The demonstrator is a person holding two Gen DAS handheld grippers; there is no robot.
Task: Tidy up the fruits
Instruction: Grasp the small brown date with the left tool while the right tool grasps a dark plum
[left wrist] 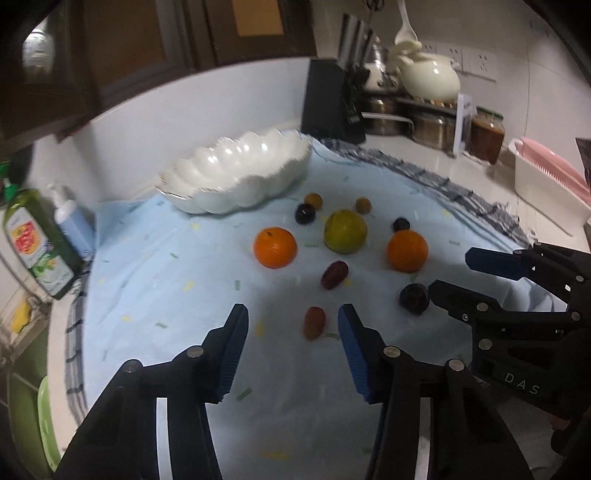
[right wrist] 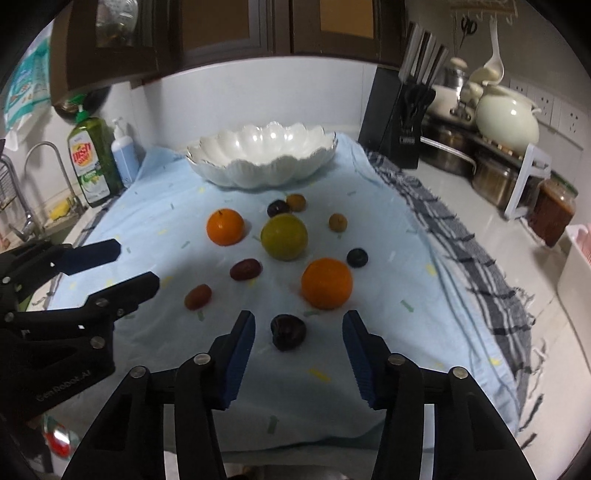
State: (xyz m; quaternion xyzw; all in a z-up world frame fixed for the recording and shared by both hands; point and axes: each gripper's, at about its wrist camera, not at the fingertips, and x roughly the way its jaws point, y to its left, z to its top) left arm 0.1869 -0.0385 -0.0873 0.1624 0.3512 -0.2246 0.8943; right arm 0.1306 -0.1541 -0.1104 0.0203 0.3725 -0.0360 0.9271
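Domestic kitchen, countertop area. Evidence: dark wood wall cabinets (right wrist: 229, 26) above a white backsplash; knife block (right wrist: 400, 122) with knives; stacked steel pots (right wrist: 491, 177) under a rack holding a cream tureen (right wrist: 508, 122); hanging ladle (right wrist: 493, 62); wall sockets (right wrist: 550, 103); dish soap bottle (right wrist: 92, 158) and pump dispenser (right wrist: 123, 151) beside a sink faucet (right wrist: 26, 192); jar of sauce (right wrist: 552, 214).

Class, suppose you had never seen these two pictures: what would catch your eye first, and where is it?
Probably the two bright oranges flanking a yellow-green fruit in the middle of the pale blue cloth, among small dark fruits. Behind them, at the cloth's far end, sits the white scalloped bowl. Both open grippers, left and right, fill the foreground.
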